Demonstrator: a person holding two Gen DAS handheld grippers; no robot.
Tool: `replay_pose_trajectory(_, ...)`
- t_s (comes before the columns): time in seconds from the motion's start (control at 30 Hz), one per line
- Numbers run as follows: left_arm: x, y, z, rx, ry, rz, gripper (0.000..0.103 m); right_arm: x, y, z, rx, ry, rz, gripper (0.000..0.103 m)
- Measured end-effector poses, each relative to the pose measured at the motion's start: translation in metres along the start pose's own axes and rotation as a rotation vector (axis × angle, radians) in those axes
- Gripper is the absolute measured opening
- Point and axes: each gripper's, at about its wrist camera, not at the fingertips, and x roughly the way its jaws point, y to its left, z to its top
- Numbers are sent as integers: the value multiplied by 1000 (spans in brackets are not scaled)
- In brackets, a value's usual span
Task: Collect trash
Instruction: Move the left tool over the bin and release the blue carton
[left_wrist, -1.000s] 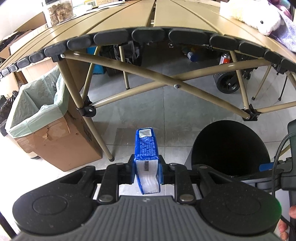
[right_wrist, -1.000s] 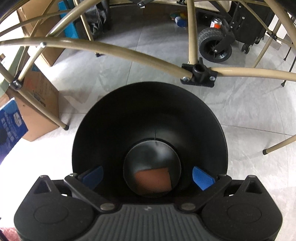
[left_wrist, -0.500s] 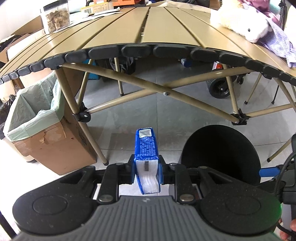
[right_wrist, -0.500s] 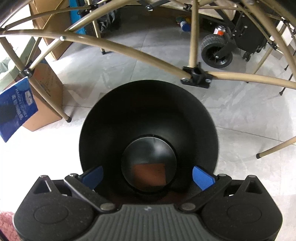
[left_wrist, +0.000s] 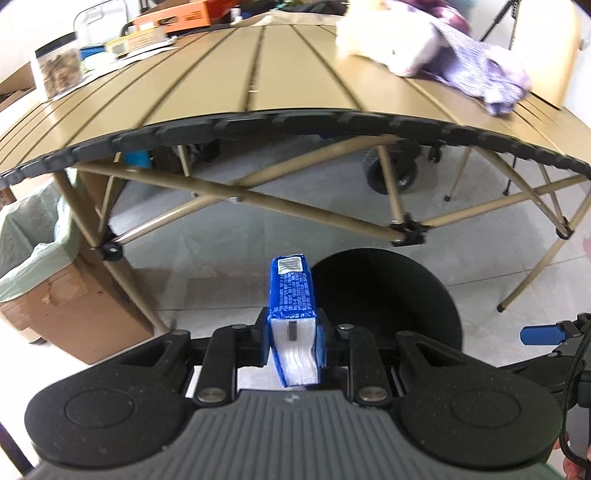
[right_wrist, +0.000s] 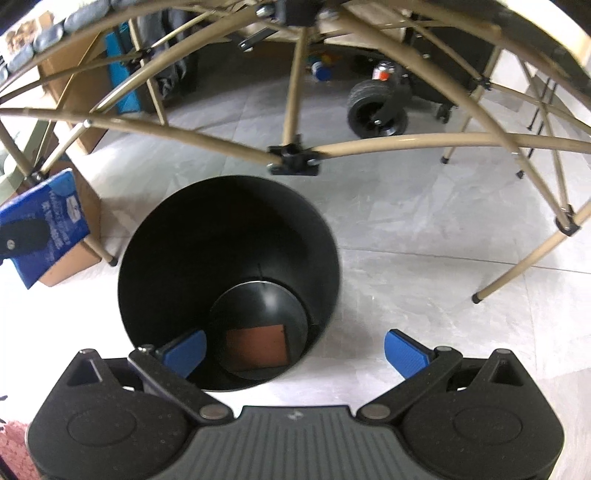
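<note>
Grey floor tiles (right_wrist: 424, 206) carry a slatted tan table (left_wrist: 258, 81) and a black bin (right_wrist: 229, 258) beside its frame. Left gripper (left_wrist: 293, 338): jaws clamped on a blue packet (left_wrist: 293, 295), held in the air beside the bin. Right gripper (right_wrist: 295, 349): jaws wide, nothing between them, above the bin rim. A brown square (right_wrist: 256, 349) lies on the bin bottom.

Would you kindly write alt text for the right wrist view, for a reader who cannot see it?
The open right gripper hangs over a black bin on a grey tiled floor, with a brown square item at its bottom. Tan table legs cross behind, and a blue packet shows at the left edge.
</note>
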Motion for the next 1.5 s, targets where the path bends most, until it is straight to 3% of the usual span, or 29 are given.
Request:
replay_pose_trajectory(0.43, 19, -57, -2, 58, 68, -51, 23, -16, -53, -5, 105, -36, -54, 103)
replay_pose_trajectory(0.77, 38, -86, -4, 71, 116, -47, 23, -27, -97, -7, 217, -73, -111, 103)
replay_pose_trajectory(1.17, 77, -88, -6, -11, 269, -21, 23, -22, -116, -10, 266, -58, -133, 103)
replay_pose_trajectory(1.5, 83, -87, -4, -28, 294, -12, 24, -12, -117, -12, 270, -28, -137, 103)
